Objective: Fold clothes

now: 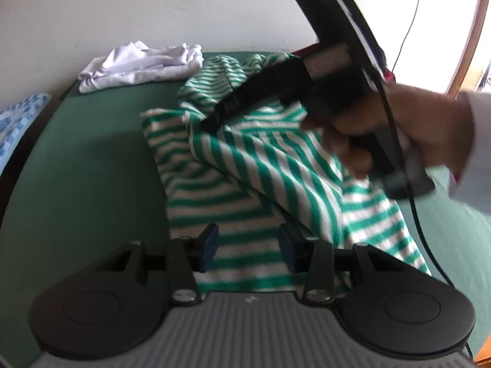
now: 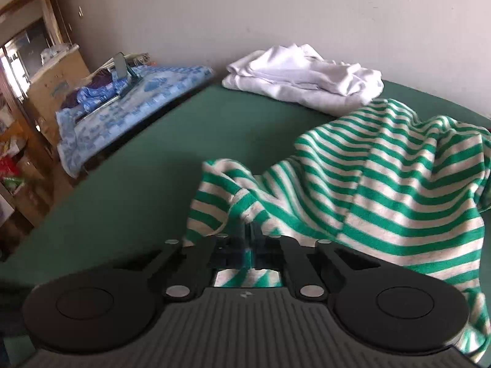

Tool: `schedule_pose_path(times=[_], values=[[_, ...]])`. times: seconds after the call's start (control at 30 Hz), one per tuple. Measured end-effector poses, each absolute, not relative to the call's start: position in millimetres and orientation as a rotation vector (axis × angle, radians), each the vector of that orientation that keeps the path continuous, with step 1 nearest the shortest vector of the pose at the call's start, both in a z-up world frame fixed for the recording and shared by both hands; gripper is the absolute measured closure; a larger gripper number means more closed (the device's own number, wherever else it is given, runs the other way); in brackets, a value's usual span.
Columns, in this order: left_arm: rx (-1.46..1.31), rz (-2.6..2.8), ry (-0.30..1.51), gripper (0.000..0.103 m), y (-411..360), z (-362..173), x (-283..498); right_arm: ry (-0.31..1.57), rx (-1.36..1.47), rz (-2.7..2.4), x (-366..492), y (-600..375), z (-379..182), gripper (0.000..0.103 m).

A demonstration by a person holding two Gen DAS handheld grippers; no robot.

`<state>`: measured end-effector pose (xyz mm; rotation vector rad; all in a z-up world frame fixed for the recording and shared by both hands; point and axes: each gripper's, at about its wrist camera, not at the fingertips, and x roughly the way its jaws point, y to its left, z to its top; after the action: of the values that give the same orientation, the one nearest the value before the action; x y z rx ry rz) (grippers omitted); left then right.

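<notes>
Risk: right hand-held gripper (image 2: 249, 239) is pinching only a thin bunched edge of the striped shirt (image 2: 383, 184), so a fast drag across the green tabletop (image 2: 129, 190) could be slipping it out or dragging the whole garment into a heap rather than a clean fold. Cable hanging off the right unit could also be snagging the cloth.

Left hand-held gripper (image 1: 248, 250) is sitting partly spread, blue pads clear on both sides, hovering over the shirt's lower edge and gripping nothing.

Shirt is lying rumpled mid-tabletop, one flap lifted. White folded clothes (image 2: 303, 73) are sitting just behind it near the wall.
</notes>
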<state>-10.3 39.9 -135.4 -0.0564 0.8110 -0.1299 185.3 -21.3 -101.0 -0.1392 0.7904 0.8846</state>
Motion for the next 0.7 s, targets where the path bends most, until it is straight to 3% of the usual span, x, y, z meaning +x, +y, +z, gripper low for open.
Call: schedule_pose_path(times=[0.13,0.43,0.7], values=[[-0.066,-0.205,0.748,0.039,34.2,-132.0,-25.5,0.685,0.001,0.916,178.4,-81.3,-71.0,0.100],[-0.171,-0.360,0.724,0.037,46.6,-127.0,7.6,0.681,0.188,0.725,162.2,-203.9,-92.9,0.100],[-0.224,-0.446,0.792,0.034,57.5,-147.8,61.8,0.726,0.269,0.615,145.9,-235.7,-129.9,0.100]])
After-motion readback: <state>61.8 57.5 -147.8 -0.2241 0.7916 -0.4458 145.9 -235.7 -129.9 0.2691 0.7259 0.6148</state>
